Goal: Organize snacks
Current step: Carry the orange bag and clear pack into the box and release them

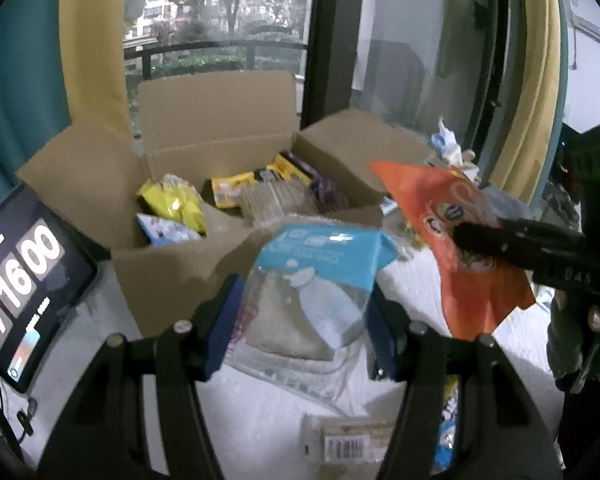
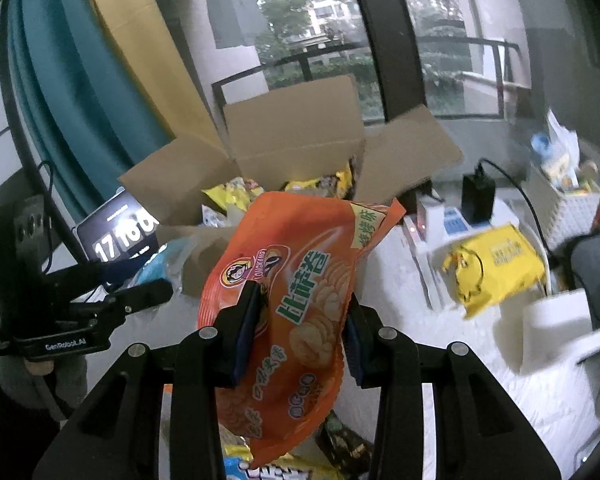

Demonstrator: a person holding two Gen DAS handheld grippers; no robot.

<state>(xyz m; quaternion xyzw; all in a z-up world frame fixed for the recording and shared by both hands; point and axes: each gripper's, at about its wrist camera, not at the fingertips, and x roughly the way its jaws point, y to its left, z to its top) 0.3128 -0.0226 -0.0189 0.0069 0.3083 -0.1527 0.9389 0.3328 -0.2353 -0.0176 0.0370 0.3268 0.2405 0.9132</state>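
Observation:
My left gripper (image 1: 300, 320) is shut on a clear snack pack with a blue top (image 1: 312, 280), held above the white table in front of the open cardboard box (image 1: 172, 264). My right gripper (image 2: 300, 332) is shut on an orange snack bag (image 2: 296, 280), lifted and tilted before the same cardboard box (image 2: 292, 140). In the left wrist view the orange bag (image 1: 460, 240) hangs at the right with the right gripper's black finger (image 1: 512, 244) across it. In the right wrist view the left gripper (image 2: 112, 292) shows at the left. Several yellow and blue packets (image 1: 172, 204) lie inside the box.
A tablet showing a clock (image 1: 24, 280) leans left of the box. More packets lie low on the table (image 1: 348, 440). A yellow bag (image 2: 496, 264), a black charger (image 2: 478, 196), a white basket (image 2: 572, 204) and a white roll (image 2: 556, 328) sit at the right. Window and curtains stand behind.

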